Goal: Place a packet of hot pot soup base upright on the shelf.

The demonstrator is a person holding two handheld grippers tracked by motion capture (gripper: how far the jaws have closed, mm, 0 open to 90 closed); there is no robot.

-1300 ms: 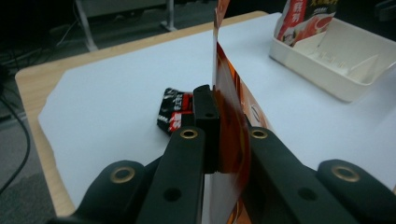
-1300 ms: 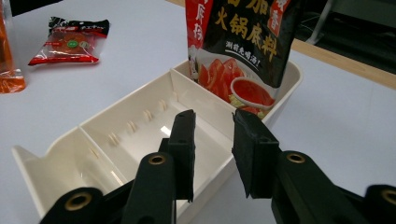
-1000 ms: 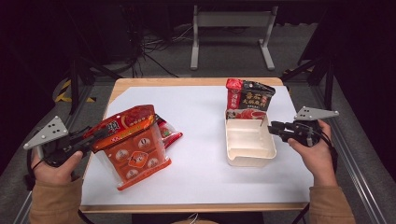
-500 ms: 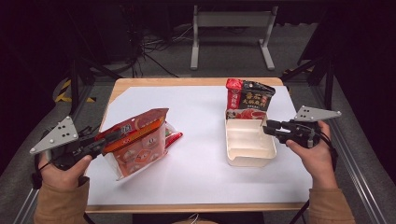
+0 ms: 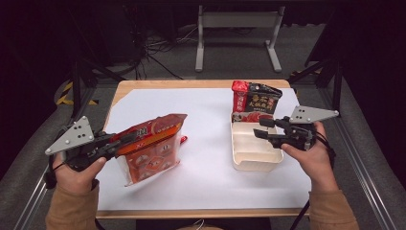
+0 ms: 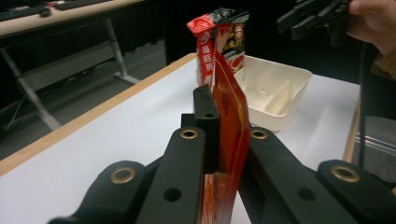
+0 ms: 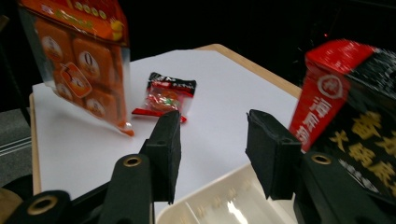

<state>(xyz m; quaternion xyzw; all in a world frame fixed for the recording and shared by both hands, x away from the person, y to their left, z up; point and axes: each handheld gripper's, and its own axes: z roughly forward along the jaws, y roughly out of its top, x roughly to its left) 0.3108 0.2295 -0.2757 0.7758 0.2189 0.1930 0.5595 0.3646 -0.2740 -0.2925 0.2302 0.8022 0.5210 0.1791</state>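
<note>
An orange snack bag (image 5: pixel 151 148) hangs above the left of the white table sheet, pinched at its top edge by my left gripper (image 5: pixel 117 143), which is shut on it. The left gripper view has the bag's edge (image 6: pixel 231 116) clamped between the jaws. My right gripper (image 5: pixel 262 129) stands open over the cream tray (image 5: pixel 253 160), nothing between its jaws. A red and black packet (image 5: pixel 253 101) stands behind the tray, also at the right in the right gripper view (image 7: pixel 355 107). A small red sachet (image 7: pixel 166 98) lies on the sheet beyond the open right gripper (image 7: pixel 212 144).
The wooden table (image 5: pixel 191 84) carries a white sheet (image 5: pixel 206 124). A metal stand (image 5: pixel 237 33) and cables sit on the dark floor behind. Rails run along both table sides.
My left gripper has lifted the orange bag off the sheet, so it now hangs upright, uncovering the small red sachet. The right gripper has stayed over the tray.
</note>
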